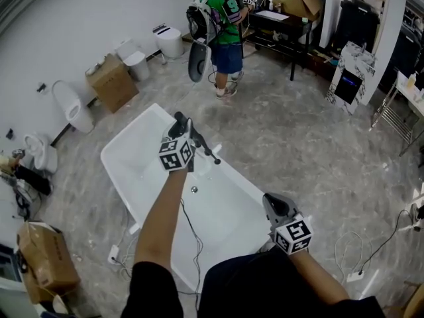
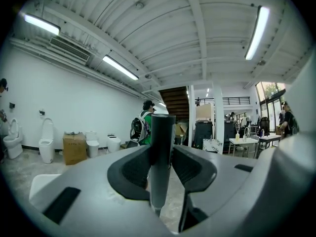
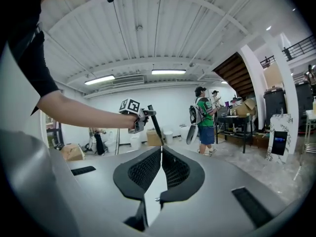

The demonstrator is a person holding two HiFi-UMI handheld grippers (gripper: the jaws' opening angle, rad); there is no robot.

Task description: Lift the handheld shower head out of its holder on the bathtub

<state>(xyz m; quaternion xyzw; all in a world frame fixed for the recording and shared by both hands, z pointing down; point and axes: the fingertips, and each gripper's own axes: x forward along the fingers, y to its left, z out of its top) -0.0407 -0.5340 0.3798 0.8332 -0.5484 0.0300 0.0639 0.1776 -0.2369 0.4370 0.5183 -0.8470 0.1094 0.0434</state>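
Closest in, low at the right of the head view: right gripper, level with the near end of the white bathtub. Seen in its own view, ribbed pad pressed flat against ribbed pad, fully closed, nothing between. Touching nothing.

Further out, at the end of a bare outstretched forearm: left gripper, marker cube on top, clamped on the shower head. In the left gripper view, upright between the two dark pads: a slim, smooth, dark grey cylinder with a flat-cut top, pinched from both sides a little below that top, tapering to a thinner stub beneath. From above, just a thin black wand, slanting down and to the right from the grip, lower tip over the tub's right-hand rim. Contact at that tip not readable. In the right gripper view, the same wand tilted, its foot hidden behind the closed jaws.

Beyond the tub: grey marbled floor. Along the left wall, a cardboard box and white toilets. Farthest back, a person in a green shirt with a backpack, standing by a dark table.
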